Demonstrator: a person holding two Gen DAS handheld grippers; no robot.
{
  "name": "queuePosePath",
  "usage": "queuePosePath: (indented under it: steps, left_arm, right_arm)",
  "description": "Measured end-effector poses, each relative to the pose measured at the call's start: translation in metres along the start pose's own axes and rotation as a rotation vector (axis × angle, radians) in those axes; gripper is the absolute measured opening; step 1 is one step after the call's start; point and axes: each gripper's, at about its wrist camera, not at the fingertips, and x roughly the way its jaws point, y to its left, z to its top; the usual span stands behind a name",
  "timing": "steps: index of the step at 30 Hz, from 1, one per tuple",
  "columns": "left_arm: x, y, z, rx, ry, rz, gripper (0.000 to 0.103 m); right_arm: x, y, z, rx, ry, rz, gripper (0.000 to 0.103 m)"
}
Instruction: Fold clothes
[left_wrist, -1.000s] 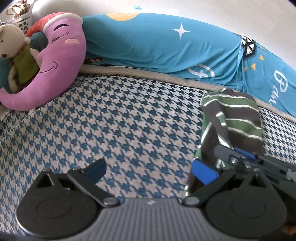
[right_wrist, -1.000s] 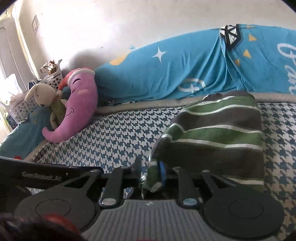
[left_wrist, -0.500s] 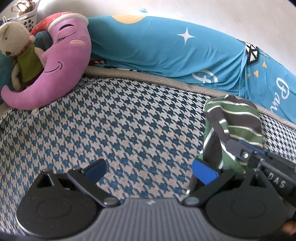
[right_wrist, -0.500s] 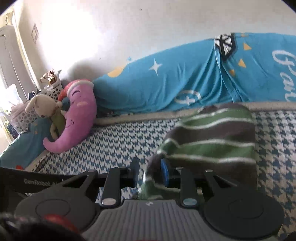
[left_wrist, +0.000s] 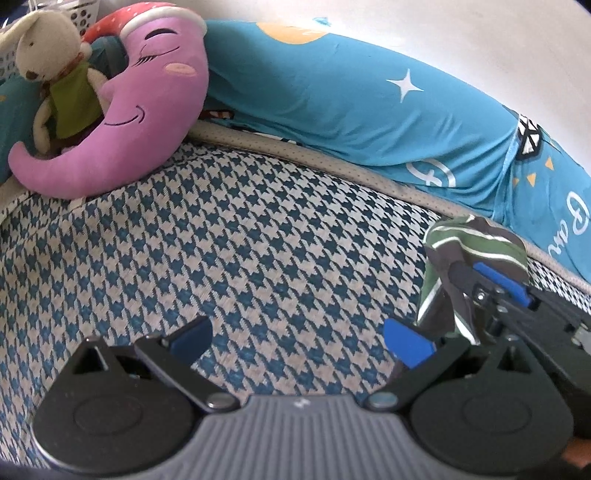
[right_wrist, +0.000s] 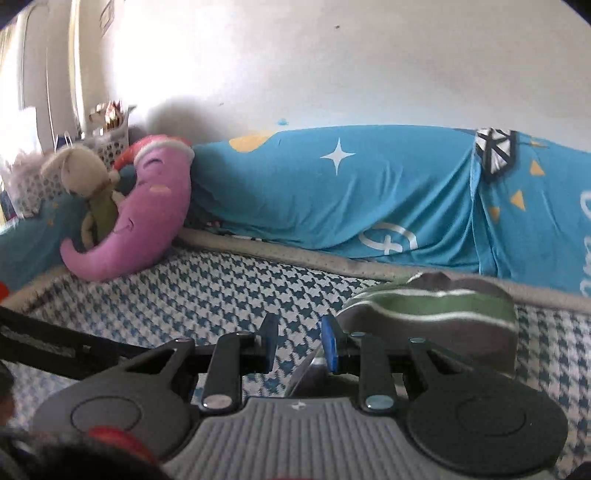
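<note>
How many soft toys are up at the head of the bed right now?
2. A purple moon cushion lies at the far left corner of the houndstooth mat; a beige bunny leans against it. Others may be hidden.

Striped garment (left_wrist: 476, 240): soft knit cloth, matt. Bed cover (left_wrist: 258, 240): coarse woven houndstooth cloth. Moon pillow (left_wrist: 147, 110): plush, matt. Left gripper (left_wrist: 299, 338): matt black plastic, ribbed grey housing, blue pads, bright metal rivets.

Left tool (left_wrist: 297, 338): fingers spread wide, nothing between the pads, held low over the bed. Right tool (right_wrist: 299, 341): fingers parted by a narrow gap, pads empty, level, just right of the left tool.
</note>
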Motion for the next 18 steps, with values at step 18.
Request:
queuePosePath:
  steps: [18]
  left_arm:
    - [0.006,0.007,0.003,-0.018,0.010,0.006,0.103]
  right_arm:
    - [0.048,-0.004,-0.013,-0.139,0.146,-0.085,0.026]
